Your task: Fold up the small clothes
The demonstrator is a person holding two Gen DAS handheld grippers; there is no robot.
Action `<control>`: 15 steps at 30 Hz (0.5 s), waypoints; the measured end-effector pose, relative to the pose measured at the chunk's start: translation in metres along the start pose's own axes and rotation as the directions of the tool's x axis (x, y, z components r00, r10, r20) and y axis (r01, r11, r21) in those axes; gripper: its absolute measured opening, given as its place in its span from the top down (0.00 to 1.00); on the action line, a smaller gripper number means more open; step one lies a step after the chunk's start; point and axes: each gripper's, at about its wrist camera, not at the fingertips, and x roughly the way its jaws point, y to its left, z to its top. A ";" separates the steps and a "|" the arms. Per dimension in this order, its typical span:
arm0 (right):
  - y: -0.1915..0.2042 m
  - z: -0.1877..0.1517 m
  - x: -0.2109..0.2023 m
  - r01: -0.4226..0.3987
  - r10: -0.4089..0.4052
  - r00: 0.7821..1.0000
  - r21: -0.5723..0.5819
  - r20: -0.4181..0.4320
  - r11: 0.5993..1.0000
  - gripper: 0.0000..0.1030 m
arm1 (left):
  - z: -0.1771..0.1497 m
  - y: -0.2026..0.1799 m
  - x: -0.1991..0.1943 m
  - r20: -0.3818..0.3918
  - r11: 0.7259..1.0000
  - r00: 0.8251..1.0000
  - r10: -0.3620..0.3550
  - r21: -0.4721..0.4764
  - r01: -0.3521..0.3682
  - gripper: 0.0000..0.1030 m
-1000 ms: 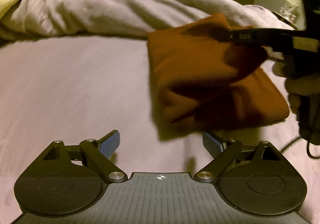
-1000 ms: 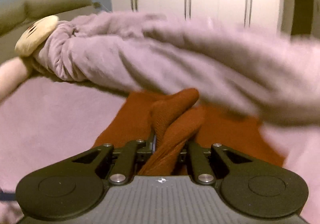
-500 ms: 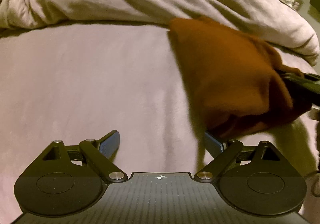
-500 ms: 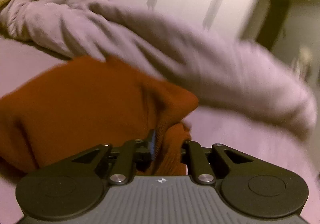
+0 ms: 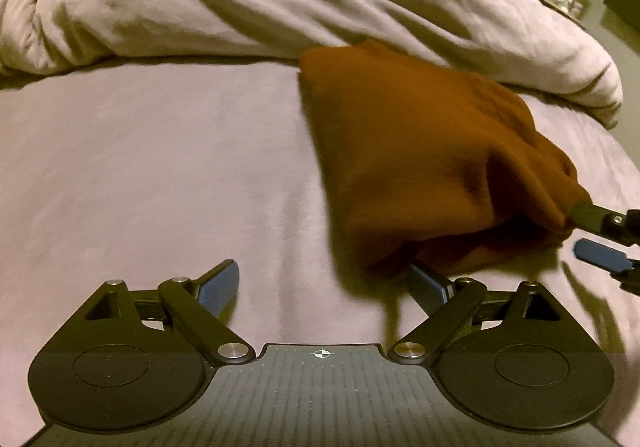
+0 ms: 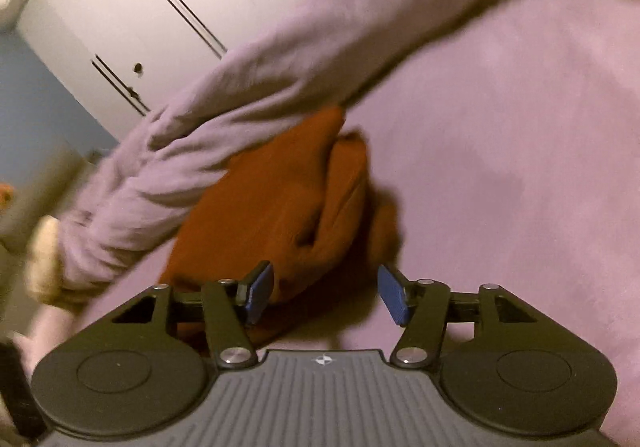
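rust cloth (image 6: 280, 207) lies between the right tool (image 6: 324, 293)'s opening jaws; left tool (image 5: 324, 283) spread wide, empty.

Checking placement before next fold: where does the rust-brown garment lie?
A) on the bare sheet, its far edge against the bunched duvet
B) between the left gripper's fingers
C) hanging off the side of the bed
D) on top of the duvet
A: the left wrist view shows the rust-brown garment lying on the sheet, its far edge against the bunched duvet.
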 end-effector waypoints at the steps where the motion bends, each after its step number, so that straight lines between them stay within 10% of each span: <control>1: 0.000 0.001 0.006 -0.016 0.017 1.000 0.020 -0.020 1.000 0.48 | 0.003 -0.001 0.002 -0.002 1.000 1.000 0.004 -0.004 -0.004 0.08; 5: 0.014 0.002 0.019 -0.067 0.068 0.997 0.017 -0.029 0.998 0.57 | 0.008 -0.003 0.003 -0.002 1.000 1.000 0.006 -0.022 -0.006 0.08; 7: 0.020 0.003 0.027 -0.056 0.056 0.998 0.000 -0.036 0.998 0.81 | 0.012 -0.003 0.005 -0.005 0.999 1.000 0.029 -0.018 -0.030 0.08; 15: 0.021 0.004 0.017 0.088 -0.083 0.996 -0.174 0.035 0.981 0.85 | 0.013 0.019 0.010 -0.065 0.997 0.998 0.010 -0.074 -0.014 0.10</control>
